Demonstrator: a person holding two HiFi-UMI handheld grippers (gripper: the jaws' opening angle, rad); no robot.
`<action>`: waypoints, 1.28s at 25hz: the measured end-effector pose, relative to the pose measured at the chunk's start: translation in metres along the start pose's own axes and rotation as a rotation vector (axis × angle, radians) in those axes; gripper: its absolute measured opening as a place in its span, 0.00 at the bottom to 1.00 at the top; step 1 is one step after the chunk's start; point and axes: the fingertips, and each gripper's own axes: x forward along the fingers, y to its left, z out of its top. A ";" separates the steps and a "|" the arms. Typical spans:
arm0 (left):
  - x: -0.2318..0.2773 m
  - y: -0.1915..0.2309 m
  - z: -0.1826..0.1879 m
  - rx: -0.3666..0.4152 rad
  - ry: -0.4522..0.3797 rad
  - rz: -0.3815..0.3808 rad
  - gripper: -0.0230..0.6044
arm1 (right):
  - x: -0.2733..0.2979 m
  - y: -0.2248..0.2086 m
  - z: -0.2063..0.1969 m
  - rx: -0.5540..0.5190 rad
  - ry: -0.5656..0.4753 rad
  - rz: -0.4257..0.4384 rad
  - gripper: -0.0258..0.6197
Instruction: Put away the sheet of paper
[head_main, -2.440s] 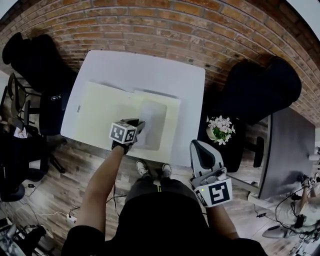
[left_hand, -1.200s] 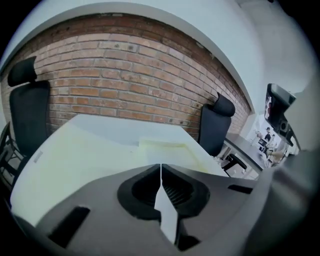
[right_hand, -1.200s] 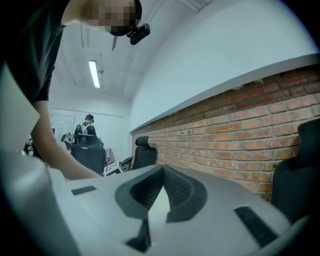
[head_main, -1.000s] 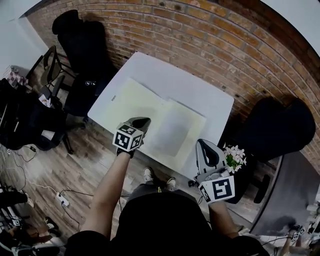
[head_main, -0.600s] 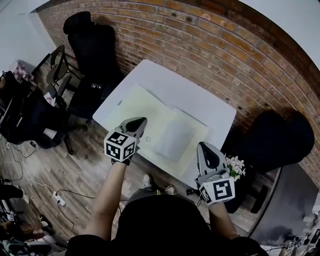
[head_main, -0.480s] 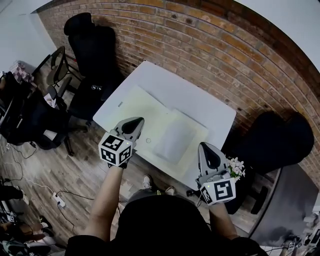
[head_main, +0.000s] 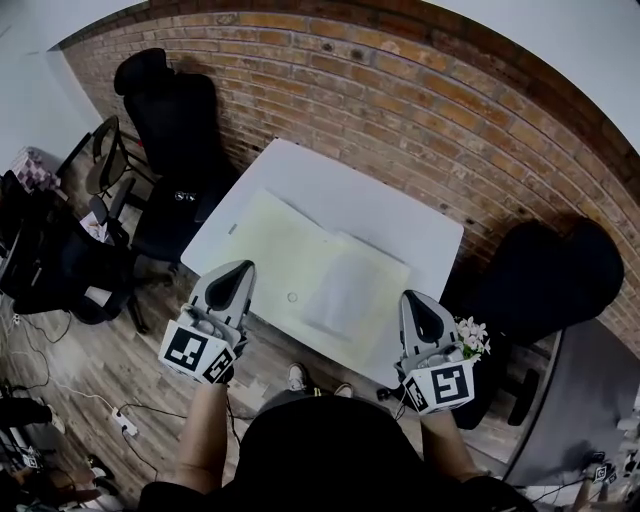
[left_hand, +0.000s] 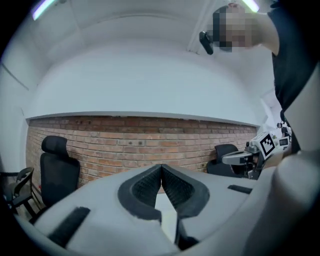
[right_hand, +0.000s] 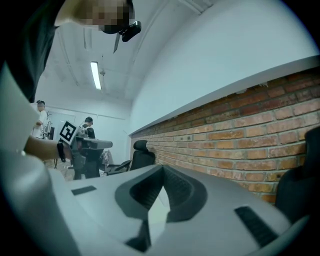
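An open pale yellow folder (head_main: 268, 238) lies on the white table (head_main: 350, 185). A greyish-white sheet of paper (head_main: 343, 290) rests on the folder's right half. My left gripper (head_main: 238, 270) is shut and empty, held level in the air off the table's near left edge. In the left gripper view its jaws (left_hand: 161, 169) meet at the tips, facing the brick wall. My right gripper (head_main: 416, 300) hangs by the table's near right corner, shut with nothing in it. The right gripper view shows its tips (right_hand: 162, 171) touching.
Black office chairs (head_main: 170, 95) stand left of the table and another black chair (head_main: 545, 270) to its right. A pot of white flowers (head_main: 470, 336) sits beside my right gripper. A brick wall (head_main: 400, 90) runs behind. Cables (head_main: 110, 410) lie on the wooden floor.
My left gripper has drawn back from the folder, lifting off the table toward the near left. The sheet lies on the folder as before. My right gripper has kept its place.
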 end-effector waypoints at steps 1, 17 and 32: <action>-0.007 0.000 0.006 -0.001 -0.021 0.013 0.08 | 0.000 -0.001 0.001 -0.002 0.000 -0.006 0.06; -0.033 -0.020 0.050 0.023 -0.162 0.013 0.08 | -0.018 -0.037 0.008 0.031 0.020 -0.145 0.06; -0.030 -0.017 0.036 -0.026 -0.190 -0.015 0.08 | -0.026 -0.029 0.004 0.004 0.031 -0.199 0.06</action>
